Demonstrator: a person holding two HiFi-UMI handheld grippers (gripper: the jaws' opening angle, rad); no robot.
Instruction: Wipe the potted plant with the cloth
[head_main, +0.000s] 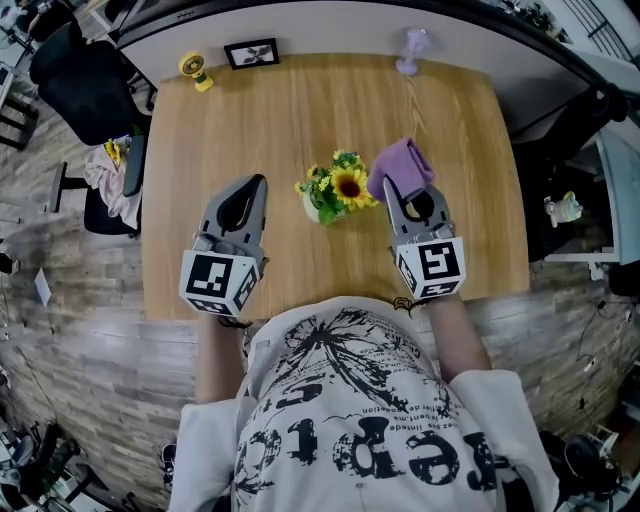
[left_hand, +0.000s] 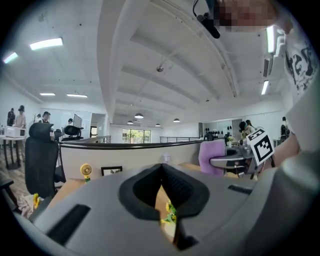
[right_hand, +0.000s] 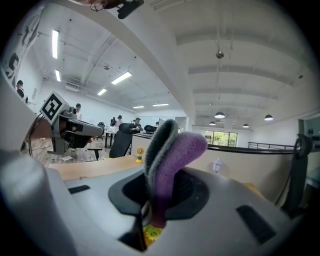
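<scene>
The potted plant (head_main: 335, 190), a small white pot with a sunflower and greenery, stands mid-table on the wooden table (head_main: 470, 150). A purple cloth (head_main: 400, 165) sticks up from my right gripper (head_main: 395, 190), which is shut on it just right of the flowers. The right gripper view shows the cloth (right_hand: 172, 160) folded between the jaws, with a sunflower (right_hand: 150, 232) below. My left gripper (head_main: 258, 182) hovers left of the plant, shut and holding nothing. Through its jaws in the left gripper view I see the plant (left_hand: 169, 214), and the cloth (left_hand: 212, 156) to the right.
At the table's far edge stand a yellow mini fan (head_main: 196, 70), a black picture frame (head_main: 251, 52) and a small purple lamp (head_main: 411, 48). A black chair (head_main: 85, 85) with clothes over it is off the table's left side.
</scene>
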